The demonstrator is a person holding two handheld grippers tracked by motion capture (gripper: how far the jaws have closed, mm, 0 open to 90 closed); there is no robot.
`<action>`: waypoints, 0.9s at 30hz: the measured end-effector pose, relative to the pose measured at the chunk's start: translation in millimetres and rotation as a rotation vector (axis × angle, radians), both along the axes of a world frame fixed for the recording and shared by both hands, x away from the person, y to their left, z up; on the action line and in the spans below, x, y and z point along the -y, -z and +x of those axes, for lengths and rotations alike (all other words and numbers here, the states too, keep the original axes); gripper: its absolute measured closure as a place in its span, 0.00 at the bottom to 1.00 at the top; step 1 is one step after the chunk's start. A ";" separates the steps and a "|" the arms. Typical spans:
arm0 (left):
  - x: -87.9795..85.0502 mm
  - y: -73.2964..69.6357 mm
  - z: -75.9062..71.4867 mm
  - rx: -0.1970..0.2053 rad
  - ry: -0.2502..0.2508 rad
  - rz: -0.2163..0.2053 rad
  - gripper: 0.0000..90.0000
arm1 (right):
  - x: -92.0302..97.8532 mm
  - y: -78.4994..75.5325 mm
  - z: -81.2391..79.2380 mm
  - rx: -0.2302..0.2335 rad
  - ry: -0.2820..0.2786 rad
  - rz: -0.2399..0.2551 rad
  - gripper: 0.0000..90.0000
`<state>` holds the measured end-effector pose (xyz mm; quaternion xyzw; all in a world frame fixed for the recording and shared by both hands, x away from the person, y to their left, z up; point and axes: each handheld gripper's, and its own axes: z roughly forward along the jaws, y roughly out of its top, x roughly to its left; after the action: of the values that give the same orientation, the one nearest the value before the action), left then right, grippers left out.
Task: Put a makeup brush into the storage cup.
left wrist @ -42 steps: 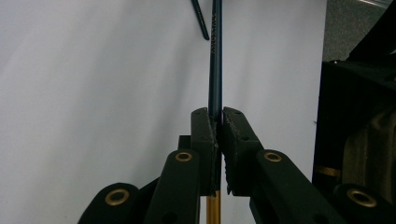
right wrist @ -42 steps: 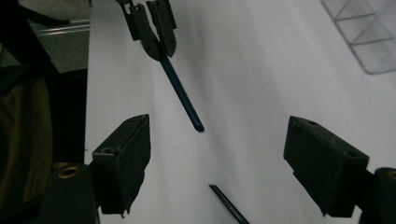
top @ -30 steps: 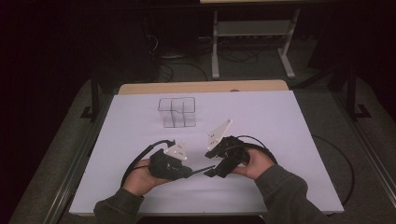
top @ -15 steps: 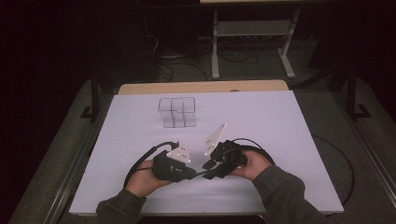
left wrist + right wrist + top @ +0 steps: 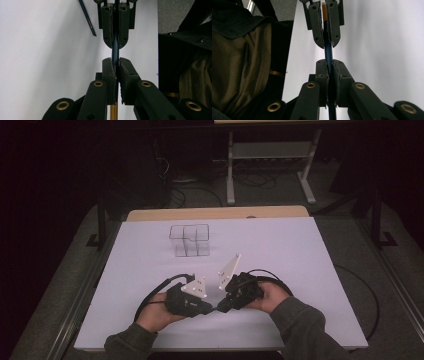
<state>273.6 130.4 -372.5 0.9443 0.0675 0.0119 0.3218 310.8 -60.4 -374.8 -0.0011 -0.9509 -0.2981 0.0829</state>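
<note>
The person is holding both grippers close together, low over the near part of the white table [image 5: 300,250]. The left gripper [image 5: 116,65] is clamping one end of a thin blue pen [image 5: 115,48], and the right gripper [image 5: 328,65], whose jaws have just been closing, is pinching its other end. No readable writing is showing on it. A clear plastic organizer [image 5: 190,240] is standing farther back.

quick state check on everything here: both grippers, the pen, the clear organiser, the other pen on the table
left gripper: shut on the pen
right gripper: just closed, shut on the pen
pen: blue, held between both grippers, off the table
clear organiser: upright, looks empty
second pen: lying loose on the table
</note>
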 end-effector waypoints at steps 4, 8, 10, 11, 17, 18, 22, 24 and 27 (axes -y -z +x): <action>0.7 0.6 -1.2 0.001 0.007 0.007 0.92 | 0.1 1.0 -1.2 -0.002 -0.008 0.000 0.92; -1.6 0.1 1.2 -0.017 0.005 -0.010 0.91 | 1.8 1.6 -2.7 0.013 -0.006 0.015 0.93; -5.6 -1.6 3.1 -0.032 -0.005 -0.026 0.90 | 3.4 0.1 -3.5 0.020 0.001 0.024 0.93; -5.6 -1.6 3.1 -0.032 -0.005 -0.026 0.89 | 3.4 0.1 -3.5 0.020 0.001 0.024 0.93; -17.9 -4.8 6.8 -0.052 -0.029 -0.055 0.82 | 13.5 -4.2 -4.0 0.051 0.029 0.066 0.93; -21.4 -5.9 7.5 -0.059 -0.030 -0.057 0.81 | 19.4 -4.7 -5.3 0.057 0.045 0.074 0.93; -27.8 -8.2 9.4 -0.060 -0.041 -0.058 0.73 | 32.7 -5.8 -7.5 0.062 0.082 0.117 0.93; -33.9 -10.0 9.9 -0.059 -0.046 -0.070 0.72 | 37.8 -5.8 -9.0 0.065 0.093 0.130 0.93; -37.0 -9.8 11.1 -0.069 -0.056 -0.074 0.71 | 44.9 -5.2 -10.2 0.069 0.107 0.143 0.93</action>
<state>284.8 167.4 -362.7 0.9294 0.1054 -0.0144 0.3533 300.5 -105.3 -369.6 -0.0359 -0.9281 -0.3691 0.0338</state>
